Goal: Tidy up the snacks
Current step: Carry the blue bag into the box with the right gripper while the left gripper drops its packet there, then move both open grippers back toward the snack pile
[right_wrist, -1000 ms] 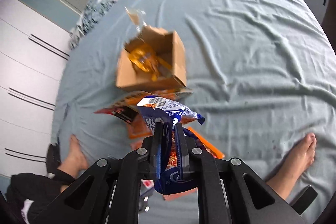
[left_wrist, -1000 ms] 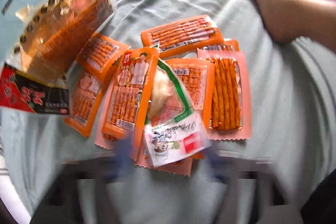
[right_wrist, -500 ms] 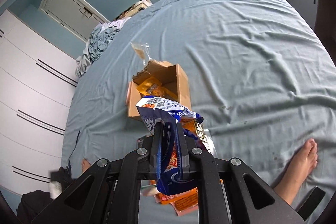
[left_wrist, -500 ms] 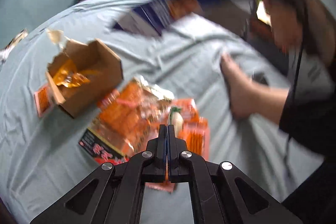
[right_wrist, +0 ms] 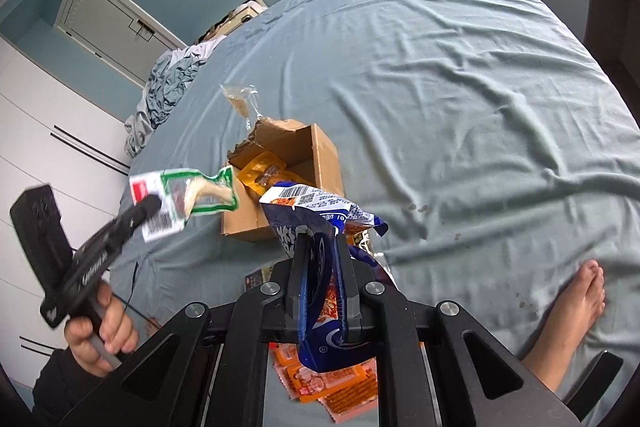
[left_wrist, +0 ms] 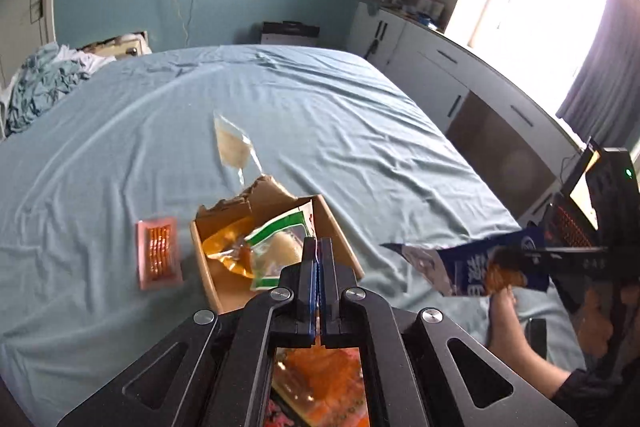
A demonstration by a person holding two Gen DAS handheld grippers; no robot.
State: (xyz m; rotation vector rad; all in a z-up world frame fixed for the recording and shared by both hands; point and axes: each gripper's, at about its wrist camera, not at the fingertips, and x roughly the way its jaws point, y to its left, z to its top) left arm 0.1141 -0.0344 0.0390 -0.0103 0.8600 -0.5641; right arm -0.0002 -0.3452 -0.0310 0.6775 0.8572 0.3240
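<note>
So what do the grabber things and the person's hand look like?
Both grippers, left and right, are matte black, with cut-out triangle frames, silver round screws and two flat narrow fingers. From the side, the left one is a chunky black handle with white lettering. The bare hand gripping it has a black sleeve.

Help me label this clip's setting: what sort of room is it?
Most likely a bedroom at home. The snacks and cardboard box sit on a wide bed with a blue sheet, crumpled bedding lies at its far end, and white wardrobe doors line the wall.
</note>
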